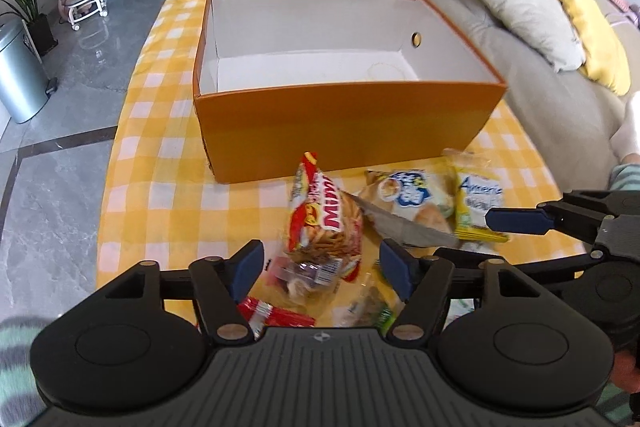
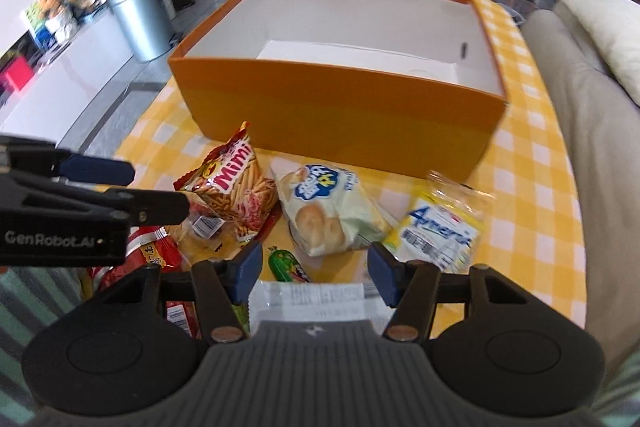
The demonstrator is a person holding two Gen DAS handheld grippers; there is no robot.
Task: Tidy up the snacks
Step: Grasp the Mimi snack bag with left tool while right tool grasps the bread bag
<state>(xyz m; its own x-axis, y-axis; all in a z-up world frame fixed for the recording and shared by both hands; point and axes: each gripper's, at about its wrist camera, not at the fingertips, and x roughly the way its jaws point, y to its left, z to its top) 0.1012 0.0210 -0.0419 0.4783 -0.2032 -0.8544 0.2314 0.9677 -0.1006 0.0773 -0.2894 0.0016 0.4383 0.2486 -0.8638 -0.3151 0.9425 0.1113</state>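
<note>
Several snack packets lie heaped on the yellow checked tablecloth (image 1: 160,155), just near of the empty orange box (image 1: 344,131). Left gripper (image 1: 320,269) spread, nothing pinched, hovering over the red Mimi stick bag (image 1: 324,223). Right gripper (image 2: 314,273) spread over a white wrapper (image 2: 308,297); no contact evident. Bread-roll pack (image 2: 328,215) and yellow-white sachet (image 2: 440,227) lie to the right. Judgement: all light, crinkly, slippery film; contents crushable. Pinch at crimped seams, gently.
</note>
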